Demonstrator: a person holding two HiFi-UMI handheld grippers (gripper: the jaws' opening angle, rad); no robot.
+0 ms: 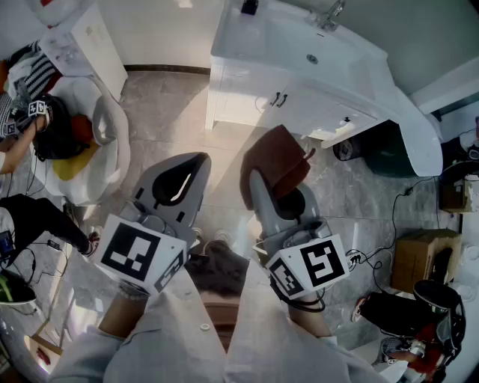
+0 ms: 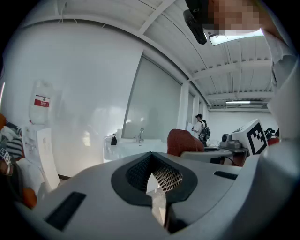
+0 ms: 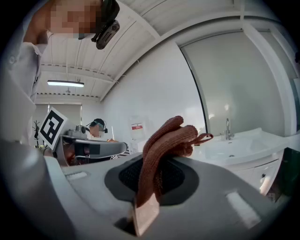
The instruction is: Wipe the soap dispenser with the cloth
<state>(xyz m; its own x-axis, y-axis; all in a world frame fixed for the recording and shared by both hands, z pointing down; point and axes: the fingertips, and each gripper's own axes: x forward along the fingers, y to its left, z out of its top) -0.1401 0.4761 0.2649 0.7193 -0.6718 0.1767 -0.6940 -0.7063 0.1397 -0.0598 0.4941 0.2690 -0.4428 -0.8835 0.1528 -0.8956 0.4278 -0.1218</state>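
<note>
A small black soap dispenser (image 1: 249, 7) stands on the back left corner of the white washbasin (image 1: 299, 45), far ahead of both grippers; the left gripper view shows the dispenser (image 2: 114, 139) tiny beside the tap (image 2: 140, 135). My right gripper (image 1: 273, 183) is shut on a folded brown cloth (image 1: 275, 158), held up in the air. The cloth (image 3: 165, 143) bulges out above the jaws in the right gripper view. My left gripper (image 1: 182, 183) hovers beside it on the left, jaws closed together with nothing between them (image 2: 157, 199).
A white vanity cabinet (image 1: 254, 97) stands under the basin, with a dark bin (image 1: 389, 153) to its right. At left are a water dispenser (image 1: 82, 37) and a seated person (image 1: 30, 127). A cardboard box (image 1: 423, 258) and cables lie on the right floor.
</note>
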